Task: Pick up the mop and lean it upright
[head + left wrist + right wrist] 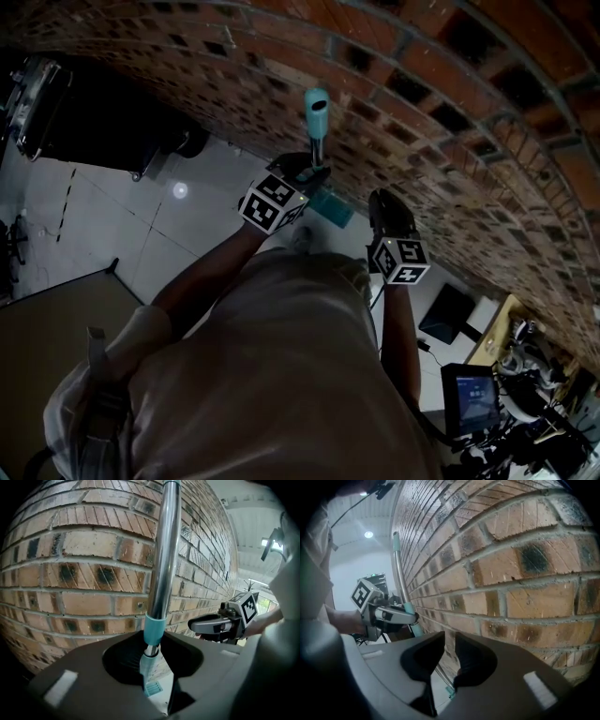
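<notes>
The mop stands nearly upright against the brick wall (422, 141). Its silver pole (164, 555) has a teal top end (317, 111), and its teal head (330, 207) is down on the floor by the wall. My left gripper (309, 174) (152, 648) is shut on the pole just under a teal collar (154, 627). In the right gripper view, that gripper (412, 617) and the pole (397, 573) appear at the left. My right gripper (387, 214) (449, 651) hovers right of the mop close to the wall, its jaws drawn together with nothing between them.
A white tiled floor (187, 225) runs along the wall. A black cabinet (94, 122) stands at the upper left. At the lower right are a dark mat (448, 314), a lit screen (472, 394) and cluttered equipment (534, 375).
</notes>
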The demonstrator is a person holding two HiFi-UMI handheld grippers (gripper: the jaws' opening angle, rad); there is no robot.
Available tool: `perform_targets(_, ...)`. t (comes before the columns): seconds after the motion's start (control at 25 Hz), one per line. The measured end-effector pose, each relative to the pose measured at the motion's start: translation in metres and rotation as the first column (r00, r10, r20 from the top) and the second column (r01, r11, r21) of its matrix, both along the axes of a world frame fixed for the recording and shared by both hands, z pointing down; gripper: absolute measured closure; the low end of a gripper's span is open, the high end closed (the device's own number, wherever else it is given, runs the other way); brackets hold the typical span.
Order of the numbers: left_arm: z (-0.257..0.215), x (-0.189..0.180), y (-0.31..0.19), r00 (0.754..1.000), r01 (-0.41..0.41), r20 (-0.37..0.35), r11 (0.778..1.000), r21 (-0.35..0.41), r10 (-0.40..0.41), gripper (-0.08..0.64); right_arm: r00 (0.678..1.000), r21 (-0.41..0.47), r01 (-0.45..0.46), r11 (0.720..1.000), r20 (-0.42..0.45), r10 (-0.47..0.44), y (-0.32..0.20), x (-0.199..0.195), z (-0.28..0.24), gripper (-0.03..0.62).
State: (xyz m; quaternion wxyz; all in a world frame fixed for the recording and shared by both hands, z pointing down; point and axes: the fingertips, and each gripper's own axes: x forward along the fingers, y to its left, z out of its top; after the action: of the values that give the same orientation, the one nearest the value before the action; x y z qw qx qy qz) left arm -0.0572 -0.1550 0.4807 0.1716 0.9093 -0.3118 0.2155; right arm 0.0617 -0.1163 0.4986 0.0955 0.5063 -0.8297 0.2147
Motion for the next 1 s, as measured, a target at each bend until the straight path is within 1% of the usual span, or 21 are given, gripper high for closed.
perform_targets(0.2,-0.029,-0.002,-0.001,0.999,-0.002,-0.037,0.999,0.042,0.004,0.431,1.0,0.058,-0.013,0.998,0.023,0.012,-0.006,0.0,-0.032,0.523)
perform_targets(0.44,-0.061,-0.003,0.0,0.998,-0.01,-0.068,0.997,0.082,0.016,0.431,1.0,0.103,-0.012,0.995,0.021,0.01,-0.011,0.0,-0.052,0.523)
perform_targets(0.6,-0.08,-0.003,-0.001,0.996,-0.024,-0.077,0.994,0.109,0.033,0.431,1.0,0.134,0.0,0.991,0.024,-0.004,-0.018,-0.006,-0.066,0.523)
perform_targets(0.76,-0.1,-0.002,-0.003,0.994,-0.025,-0.103,0.99,0.138,0.039,0.431,0.999,0.17,0.018,0.985,0.025,-0.022,-0.025,-0.012,-0.083,0.523)
perform_targets(1.0,-0.118,-0.001,0.0,0.992,-0.029,-0.118,0.988,0.152,0.047,0.43,0.998,0.199,0.038,0.979,0.034,-0.046,-0.028,-0.021,-0.1,0.523)
